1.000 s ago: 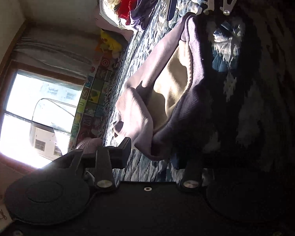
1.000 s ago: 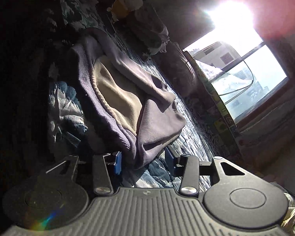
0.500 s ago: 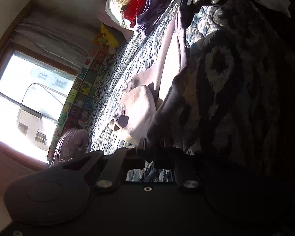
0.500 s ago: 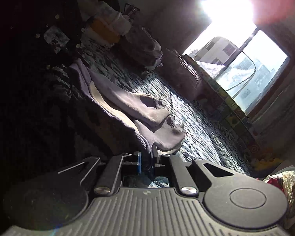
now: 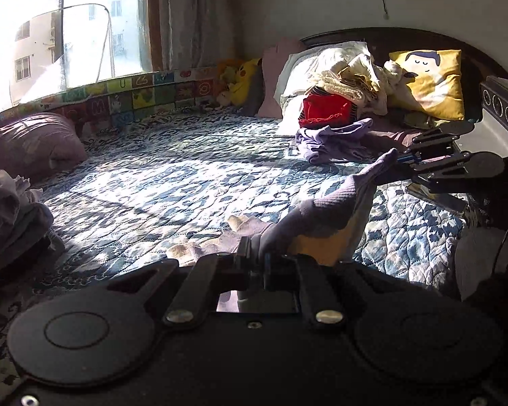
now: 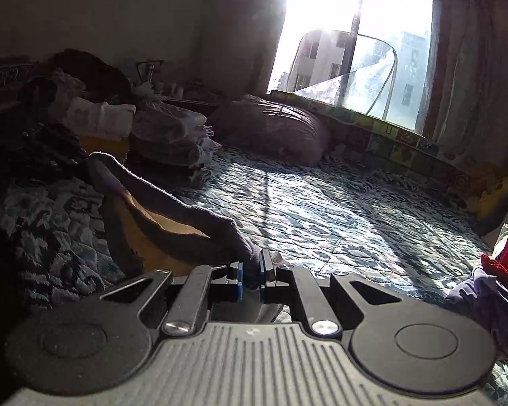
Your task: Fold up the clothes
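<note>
A purple garment with a tan lining point(image 5: 325, 213) is stretched in the air above the blue patterned bed quilt point(image 5: 159, 186). My left gripper point(image 5: 257, 264) is shut on one end of its ribbed hem. In the left wrist view my right gripper point(image 5: 401, 160) pinches the other end, further right and higher. From the right wrist view, that gripper point(image 6: 250, 275) is shut on the purple hem point(image 6: 193, 220), and the cloth runs away to the left with its tan inside point(image 6: 159, 237) showing. The rest of the garment hangs below, partly on the quilt.
A heap of unfolded clothes point(image 5: 338, 101) and a yellow pillow point(image 5: 430, 81) lie at the headboard. Folded clothes are stacked at the bed's other end point(image 6: 172, 142), beside a purple cushion point(image 6: 274, 128). A patterned bumper point(image 5: 118, 98) lines the window side.
Both grippers closed on the garment's hem and lifted it off the quilt. The views swung from tilted, close over the cloth, to level across the bed, with the hem stretched between the grippers.
</note>
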### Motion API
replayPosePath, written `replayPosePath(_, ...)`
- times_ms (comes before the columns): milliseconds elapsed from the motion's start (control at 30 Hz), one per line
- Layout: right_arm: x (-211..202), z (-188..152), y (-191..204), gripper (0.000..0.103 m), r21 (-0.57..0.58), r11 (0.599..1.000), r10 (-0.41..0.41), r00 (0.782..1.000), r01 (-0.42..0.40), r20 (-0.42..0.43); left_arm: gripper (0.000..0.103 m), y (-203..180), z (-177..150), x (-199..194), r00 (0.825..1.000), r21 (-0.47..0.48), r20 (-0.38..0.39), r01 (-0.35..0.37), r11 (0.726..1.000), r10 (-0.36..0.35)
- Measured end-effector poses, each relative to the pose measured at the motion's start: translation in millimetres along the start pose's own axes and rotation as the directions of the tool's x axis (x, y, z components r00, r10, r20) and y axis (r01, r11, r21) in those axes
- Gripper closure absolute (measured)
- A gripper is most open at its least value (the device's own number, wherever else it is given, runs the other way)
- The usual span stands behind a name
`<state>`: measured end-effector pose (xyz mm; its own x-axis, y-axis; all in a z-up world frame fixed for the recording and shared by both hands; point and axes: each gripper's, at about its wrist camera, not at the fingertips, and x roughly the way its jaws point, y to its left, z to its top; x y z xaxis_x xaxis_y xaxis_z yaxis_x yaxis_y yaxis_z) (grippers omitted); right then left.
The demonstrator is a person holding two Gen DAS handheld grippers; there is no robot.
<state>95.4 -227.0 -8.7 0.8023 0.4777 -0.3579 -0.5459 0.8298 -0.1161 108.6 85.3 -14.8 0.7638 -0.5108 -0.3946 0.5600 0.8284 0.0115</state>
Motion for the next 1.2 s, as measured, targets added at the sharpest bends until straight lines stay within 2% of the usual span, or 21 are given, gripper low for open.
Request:
replayPosePath(133, 55.4, 4.1, -44.2, 0.093, 0.176, 0.983, 0.055, 0.997, -0.045, -0.054, 0.097, 33.8, 4.3, 35.3, 1.000, -0.185, 0.006, 0.014, 0.983, -0.013)
replayPosePath(233, 97.4, 6.5, -66.6, 0.093, 0.251, 0.966, 0.095, 0.990, -0.066, -0.103, 0.097, 61.6, 3.6, 63.2, 1.000, -0.287, -0.010, 0.013, 0.958, -0.017)
replayPosePath(467, 183.7, 10.0, -93.5, 0.093, 0.278, 0.956, 0.168, 0.953, -0.096, -0.251, 0.097, 108.6, -12.0, 117.6, 0.995, -0.423, -0.088, -0.005, 0.906, -0.036)
replayPosePath(533, 202.4, 7.7, -96.7, 0.093, 0.285, 0.953, 0.187, 0.939, -0.102, -0.289, 0.097, 120.7, -18.7, 129.9, 0.993, -0.469, -0.109, -0.009, 0.883, -0.048)
replayPosePath(633, 221.4, 3.1, -99.9, 0.090, 0.311, 0.946, 0.188, 0.934, -0.089, -0.305, 0.097, 135.0, -28.7, 139.5, 0.989, -0.537, -0.138, -0.026, 0.843, -0.057)
replayPosePath(667, 224.0, 1.1, -102.1, 0.084, 0.333, 0.940, 0.180, 0.939, -0.076, -0.292, 0.094, 140.8, -33.3, 139.2, 0.989, -0.575, -0.134, -0.033, 0.818, -0.055)
replayPosePath(700, 226.2, -1.4, -109.2, 0.071, 0.387, 0.920, 0.180, 0.946, -0.065, -0.268, 0.082, 146.0, -37.7, 138.1, 0.991, -0.610, -0.126, -0.034, 0.792, -0.055)
replayPosePath(733, 226.5, -8.0, -118.7, 0.064, 0.480, 0.875, 0.202, 0.952, -0.069, -0.232, 0.073, 149.6, -41.5, 135.0, 0.992, -0.642, -0.107, -0.023, 0.767, -0.060)
replayPosePath(767, 225.2, -12.9, -123.8, 0.058, 0.535, 0.842, 0.213, 0.954, -0.071, -0.209, 0.057, 153.0, -45.4, 131.4, 0.994, -0.674, -0.087, -0.006, 0.739, -0.071)
replayPosePath(800, 221.0, -19.4, -126.1, 0.059, 0.579, 0.813, 0.211, 0.959, -0.064, -0.190, 0.056, 154.6, -48.5, 127.1, 0.993, -0.700, -0.068, 0.018, 0.714, -0.092)
replayPosePath(833, 213.7, -27.2, -124.2, 0.059, 0.603, 0.797, 0.191, 0.964, -0.044, -0.183, 0.056, 153.3, -49.9, 123.9, 0.993, -0.708, -0.062, 0.027, 0.705, -0.100)
replayPosePath(900, 199.5, -39.5, -116.5, 0.059, 0.624, 0.781, 0.160, 0.970, -0.011, -0.183, 0.056, 144.3, -53.2, 117.5, 0.991, -0.708, -0.069, 0.035, 0.705, -0.118)
replayPosePath(1000, 174.9, -62.9, -95.7, 0.060, 0.662, 0.750, 0.147, 0.979, -0.016, -0.143, 0.061, 125.3, -55.4, 113.6, 0.989, -0.679, -0.105, 0.006, 0.735, -0.105)
replayPosePath(1067, 164.5, -74.9, -80.1, 0.065, 0.664, 0.747, 0.147, 0.981, -0.029, -0.123, 0.084, 115.3, -58.0, 116.8, 0.988, -0.667, -0.131, -0.023, 0.745, -0.087)
replayPosePath(1100, 163.0, -79.5, -73.3, 0.080, 0.662, 0.749, 0.157, 0.979, -0.035, -0.126, 0.092, 112.6, -60.4, 118.7, 0.986, -0.676, -0.141, -0.029, 0.736, -0.091)
replayPosePath(1167, 162.0, -81.3, -63.9, 0.083, 0.635, 0.773, 0.135, 0.978, -0.005, -0.158, 0.095, 107.5, -64.3, 119.5, 0.981, -0.695, -0.164, -0.037, 0.718, -0.108)
replayPosePath(1200, 160.3, -80.5, -61.6, 0.083, 0.625, 0.781, 0.124, 0.979, 0.005, -0.163, 0.095, 103.3, -63.3, 118.0, 0.980, -0.675, -0.180, -0.057, 0.736, -0.089)
